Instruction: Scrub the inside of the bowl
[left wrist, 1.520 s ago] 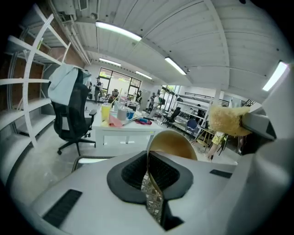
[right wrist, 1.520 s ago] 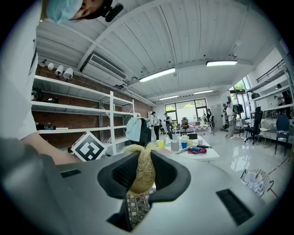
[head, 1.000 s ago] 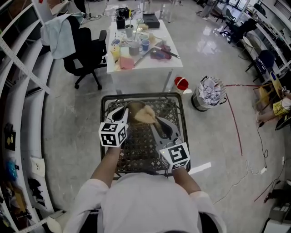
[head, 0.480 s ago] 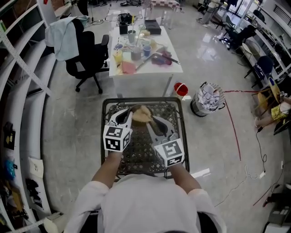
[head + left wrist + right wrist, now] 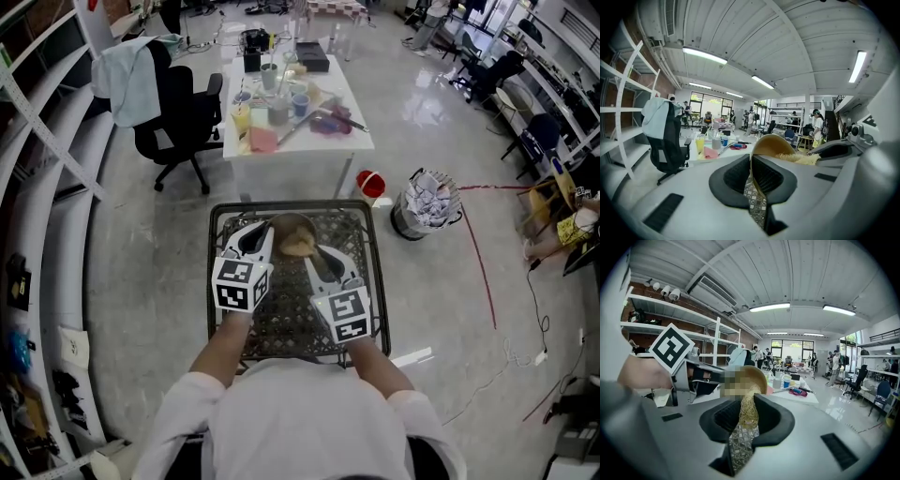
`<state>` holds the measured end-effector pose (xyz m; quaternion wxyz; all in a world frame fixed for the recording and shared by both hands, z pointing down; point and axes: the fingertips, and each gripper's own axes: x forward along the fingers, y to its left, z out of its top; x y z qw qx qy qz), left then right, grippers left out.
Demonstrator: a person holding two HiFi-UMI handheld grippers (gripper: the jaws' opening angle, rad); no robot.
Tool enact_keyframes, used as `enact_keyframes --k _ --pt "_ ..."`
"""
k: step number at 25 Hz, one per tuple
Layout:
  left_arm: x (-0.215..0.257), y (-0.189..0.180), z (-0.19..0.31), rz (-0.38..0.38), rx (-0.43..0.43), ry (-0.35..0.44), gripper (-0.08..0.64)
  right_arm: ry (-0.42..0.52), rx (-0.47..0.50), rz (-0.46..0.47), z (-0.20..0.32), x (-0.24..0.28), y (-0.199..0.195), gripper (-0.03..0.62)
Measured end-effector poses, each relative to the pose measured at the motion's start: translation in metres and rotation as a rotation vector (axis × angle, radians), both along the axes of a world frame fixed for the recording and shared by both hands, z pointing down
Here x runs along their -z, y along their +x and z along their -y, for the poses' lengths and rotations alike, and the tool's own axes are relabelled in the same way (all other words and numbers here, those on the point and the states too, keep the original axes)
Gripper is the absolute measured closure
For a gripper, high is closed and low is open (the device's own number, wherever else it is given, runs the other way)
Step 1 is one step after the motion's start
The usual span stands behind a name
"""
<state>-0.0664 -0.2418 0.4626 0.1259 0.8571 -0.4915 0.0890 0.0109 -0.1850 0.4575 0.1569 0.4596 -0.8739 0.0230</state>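
Observation:
A tan bowl (image 5: 292, 227) hangs tilted over the wire cart, with my left gripper (image 5: 265, 236) shut on its left rim. In the left gripper view the left gripper (image 5: 751, 163) pinches the bowl (image 5: 772, 142) edge-on between its jaws. My right gripper (image 5: 313, 250) is shut on a golden mesh scrubber (image 5: 300, 246), which presses into the bowl's inside. In the right gripper view the scrubber (image 5: 749, 409) runs from the right gripper (image 5: 746, 420) up into the bowl (image 5: 757, 375). The left gripper (image 5: 696, 377) shows beside it.
Below the grippers stands a black wire-mesh cart (image 5: 364, 272). Beyond it is a white table (image 5: 314, 136) with cups and clutter and a black office chair (image 5: 183, 112). A red bucket (image 5: 371, 184) and a bin of crumpled paper (image 5: 431, 201) stand to the right. Shelving runs along the left.
The right gripper has drawn in to the left and closer, and the scrubber has slid across the inside of the bowl. The left gripper still holds the rim.

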Motion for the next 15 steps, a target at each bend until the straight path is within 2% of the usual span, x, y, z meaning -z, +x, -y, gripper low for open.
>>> enact_keyframes --k 4,8,15 --pt "-0.003 0.006 -0.003 0.002 -0.016 -0.005 0.517 -0.033 0.040 0.001 -0.007 -0.010 -0.011 0.505" --pt "-0.008 0.009 -0.009 0.012 -0.035 -0.023 0.517 -0.025 0.059 0.021 -0.007 -0.005 -0.022 0.505" --pt "-0.012 0.013 -0.015 0.017 -0.057 -0.032 0.517 0.019 0.007 0.005 0.007 0.010 -0.008 0.505"
